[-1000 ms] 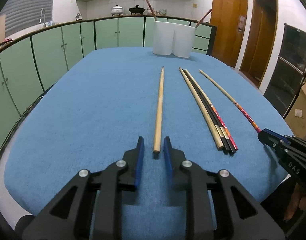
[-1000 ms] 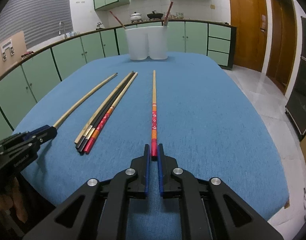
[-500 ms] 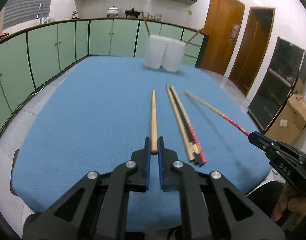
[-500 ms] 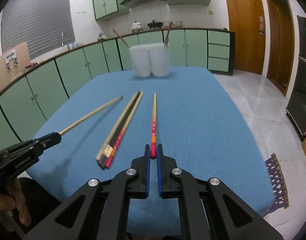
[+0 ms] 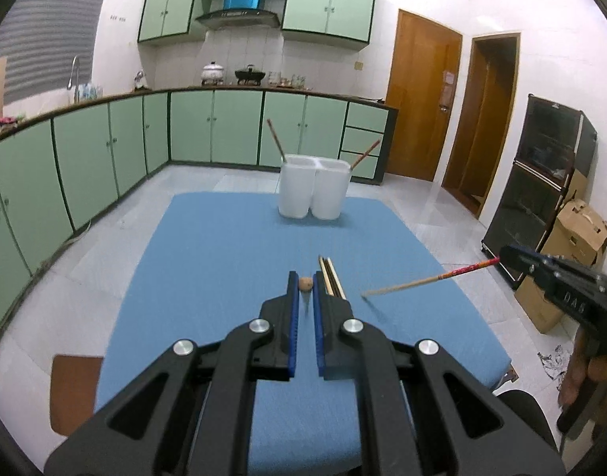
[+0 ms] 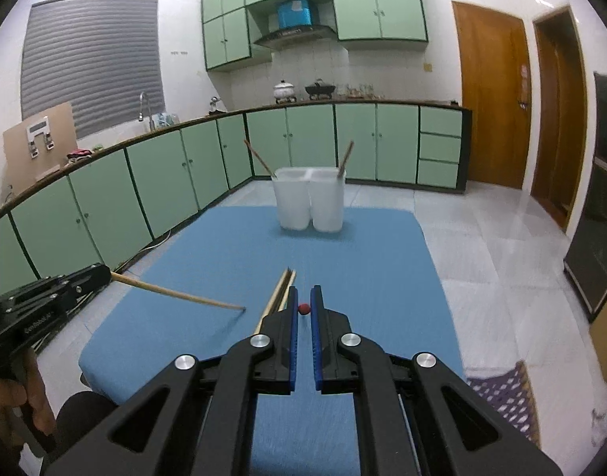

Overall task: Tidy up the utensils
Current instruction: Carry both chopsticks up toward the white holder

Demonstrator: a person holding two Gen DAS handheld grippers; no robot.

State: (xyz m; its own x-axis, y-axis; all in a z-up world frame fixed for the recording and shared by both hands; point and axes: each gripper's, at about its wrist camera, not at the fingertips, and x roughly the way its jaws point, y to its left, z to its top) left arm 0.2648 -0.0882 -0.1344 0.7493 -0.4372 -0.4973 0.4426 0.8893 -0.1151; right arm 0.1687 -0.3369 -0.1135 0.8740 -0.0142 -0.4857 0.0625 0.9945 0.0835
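- left claw (image 5: pixel 306 291): pads pinched on the blunt end of a plain wooden chopstick (image 5: pixel 305 283), lifted clear of the blue-covered bench (image 5: pixel 224 261); seen end-on here, full shaft visible from the right wrist view (image 6: pixel 176 295), tip angled down toward the cloth.
- handling, judged: light, stiff, thin, round in section; grip at the very end leaves a long lever, so likely to pivot or roll between pads unless squeezed firmly.
- middle of bench: loose bundle of remaining chopsticks (image 5: pixel 330 277) flat on the cloth, just right of the left claw; best taken near the thick end, one at a time.
- far end of bench: two white holders (image 5: pixel 313 190) touching side by side, one chopstick leaning in each.
- right claw (image 6: pixel 302 307): pads pinched on the red end of a red-patterned chopstick (image 6: pixel 303 309), also off the cloth; shaft visible from the left wrist view (image 5: pixel 430 277), slanting downward.
- painted end probably slicker than bare wood; slip risk judged higher there.
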